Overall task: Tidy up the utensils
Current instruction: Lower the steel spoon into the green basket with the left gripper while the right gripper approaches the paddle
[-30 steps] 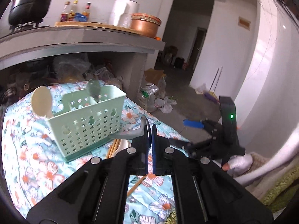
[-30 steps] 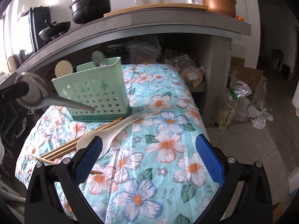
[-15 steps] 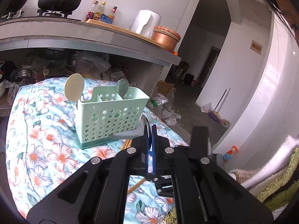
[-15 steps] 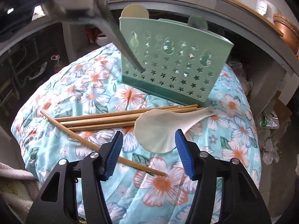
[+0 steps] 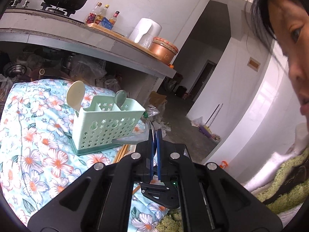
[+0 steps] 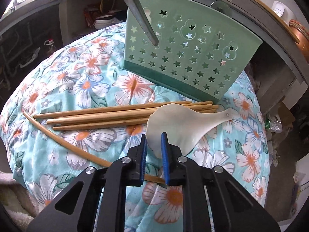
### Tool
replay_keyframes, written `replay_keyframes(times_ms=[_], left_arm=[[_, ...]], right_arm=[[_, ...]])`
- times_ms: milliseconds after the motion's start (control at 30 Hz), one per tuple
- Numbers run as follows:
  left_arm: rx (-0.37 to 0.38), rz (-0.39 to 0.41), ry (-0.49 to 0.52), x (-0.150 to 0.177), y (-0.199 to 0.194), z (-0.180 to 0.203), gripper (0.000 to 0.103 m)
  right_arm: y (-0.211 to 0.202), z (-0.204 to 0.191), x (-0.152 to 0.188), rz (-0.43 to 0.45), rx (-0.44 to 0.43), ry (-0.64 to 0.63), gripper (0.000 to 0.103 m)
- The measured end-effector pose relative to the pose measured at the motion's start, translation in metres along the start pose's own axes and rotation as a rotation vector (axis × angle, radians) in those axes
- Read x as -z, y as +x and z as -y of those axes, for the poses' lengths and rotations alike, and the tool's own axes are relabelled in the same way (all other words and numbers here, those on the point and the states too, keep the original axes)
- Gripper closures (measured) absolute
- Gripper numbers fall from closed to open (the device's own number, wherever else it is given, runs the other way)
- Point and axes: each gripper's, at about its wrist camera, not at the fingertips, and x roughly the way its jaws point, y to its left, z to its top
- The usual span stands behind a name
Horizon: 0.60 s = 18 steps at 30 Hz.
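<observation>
A mint green perforated utensil caddy (image 5: 108,123) (image 6: 185,58) stands on a floral cloth, with a cream spoon (image 5: 76,94) and a grey-green spoon (image 5: 120,97) upright in it. My left gripper (image 5: 154,133) is shut on a metal spoon (image 5: 129,140), held in front of the caddy; its handle (image 6: 139,9) shows in the right wrist view. My right gripper (image 6: 154,137) is closed on the bowl edge of a white rice paddle (image 6: 179,123) that lies on the cloth. Several wooden chopsticks (image 6: 108,116) lie beside it.
The floral cloth (image 6: 77,81) covers a rounded low table. A concrete counter (image 5: 96,42) with a black pot, bottles, a white jug and a copper bowl stands behind. Clutter sits under the counter. A green shaggy rug (image 5: 280,189) lies at the right.
My right gripper has dropped to the cloth and closed its jaws onto the white rice paddle. My left gripper, still holding the metal spoon, has drifted nearer the caddy.
</observation>
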Motion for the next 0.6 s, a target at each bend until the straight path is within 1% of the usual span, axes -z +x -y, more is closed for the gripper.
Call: replay_keyframes(times_ms=[100, 233, 367, 600], left_arm=[[0.03, 0.036, -0.009, -0.009, -0.011, 0.002, 0.101], [0.041, 0.085, -0.029, -0.028, -0.021, -0.001, 0.101], [0.034, 0.109, -0.072, -0.052, -0.018, -0.012, 0.101], [-0.044, 0.067, -0.164, -0.084, 0.009, -0.041, 0.101]], right_arm=[[-0.017, 0.008, -0.006, 0.03, 0.008, 0.036, 0.095], [-0.043, 0.037, -0.013, 0.076, -0.037, 0.15, 0.098], [-0.066, 0.071, -0.019, 0.136, -0.088, 0.263, 0.1], [-0.096, 0.106, -0.023, 0.242, -0.131, 0.365, 0.101]])
